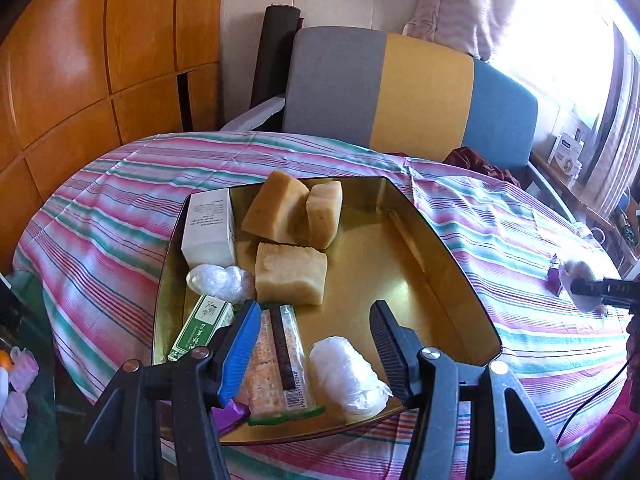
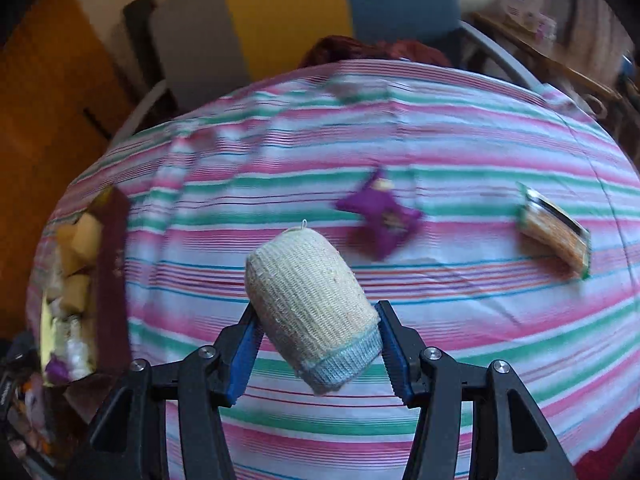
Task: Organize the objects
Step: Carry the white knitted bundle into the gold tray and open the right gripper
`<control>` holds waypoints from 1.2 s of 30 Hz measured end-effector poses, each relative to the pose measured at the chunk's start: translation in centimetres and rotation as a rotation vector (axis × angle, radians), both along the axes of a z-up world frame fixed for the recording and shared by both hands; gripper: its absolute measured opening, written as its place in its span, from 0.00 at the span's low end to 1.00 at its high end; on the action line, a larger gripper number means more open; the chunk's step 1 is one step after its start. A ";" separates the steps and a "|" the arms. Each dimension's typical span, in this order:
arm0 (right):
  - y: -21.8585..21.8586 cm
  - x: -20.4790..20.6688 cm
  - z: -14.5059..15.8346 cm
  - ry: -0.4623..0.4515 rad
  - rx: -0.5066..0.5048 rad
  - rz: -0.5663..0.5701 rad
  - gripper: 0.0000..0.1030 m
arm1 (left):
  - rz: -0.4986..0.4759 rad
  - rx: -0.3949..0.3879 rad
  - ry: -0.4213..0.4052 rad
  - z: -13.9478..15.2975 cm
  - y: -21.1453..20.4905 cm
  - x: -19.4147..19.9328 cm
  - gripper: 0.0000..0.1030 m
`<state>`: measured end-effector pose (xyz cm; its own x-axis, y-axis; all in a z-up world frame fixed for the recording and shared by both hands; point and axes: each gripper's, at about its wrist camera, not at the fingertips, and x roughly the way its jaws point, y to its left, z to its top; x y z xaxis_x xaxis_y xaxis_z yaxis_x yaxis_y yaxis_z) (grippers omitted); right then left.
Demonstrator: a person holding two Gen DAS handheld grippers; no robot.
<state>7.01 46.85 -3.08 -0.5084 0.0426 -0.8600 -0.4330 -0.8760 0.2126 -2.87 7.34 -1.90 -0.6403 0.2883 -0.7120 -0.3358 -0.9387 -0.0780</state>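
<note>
Left wrist view first: my left claw [image 1: 312, 344] hangs over the near end of the tray [image 1: 452, 264] with its jaws spread, nothing pinched between them. That gold tray sits on the striped cloth [image 1: 120, 208] and it's my landmark. At the tray's far end there are two sponges [image 1: 276, 212] leaning on each other, plus a third sponge [image 1: 290, 278] just in front of them. Far-left corner of the tray has a white box [image 1: 210, 228] standing up, and right in front of the box is a wad of clear plastic wrap. Along the tray's left side lies a green box [image 1: 200, 326], next to a cracker pack [image 1: 280, 360] that runs toward the near edge, with a white wrapped lump [image 1: 348, 376] just right of it. Off to the right of the tray, out over the cloth, my right claw [image 1: 588, 286] shows up small, with something pale in it. Right wrist view clears that up: my right claw [image 2: 318, 340] is clamped on a knitted mitt [image 2: 312, 312], cream with a light blue cuff, both pads pressing its cuff end, mitt lifted off the cloth. From here the tray [image 2: 116, 240] is way off at the left edge, blurry. Well right of the tray a purple packet [image 2: 380, 220] lies on the cloth, and further right again a second cracker pack [image 2: 556, 232].
</note>
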 end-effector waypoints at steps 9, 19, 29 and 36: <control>-12.5 -6.0 3.3 0.095 -0.033 0.252 0.54 | 0.019 0.002 -0.028 -0.6 -1.0 -0.6 0.56; -20.3 -10.3 2.6 0.088 -0.048 0.399 0.54 | 0.062 0.052 -0.073 -1.2 -3.4 -1.5 0.56; -25.3 -16.2 -1.3 0.024 -0.007 0.409 0.55 | 0.123 0.087 -0.105 -1.9 -6.8 -2.6 0.55; -27.6 -20.0 -4.9 -0.044 0.036 0.428 0.58 | 0.123 0.084 -0.121 -2.5 -7.0 -2.9 0.55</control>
<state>-12.96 19.25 -7.96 -0.4499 -0.1339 -0.8830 -0.0373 -0.9850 0.1684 -5.76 0.31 -4.35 -0.5858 0.2748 -0.7625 -0.2019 -0.9606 -0.1911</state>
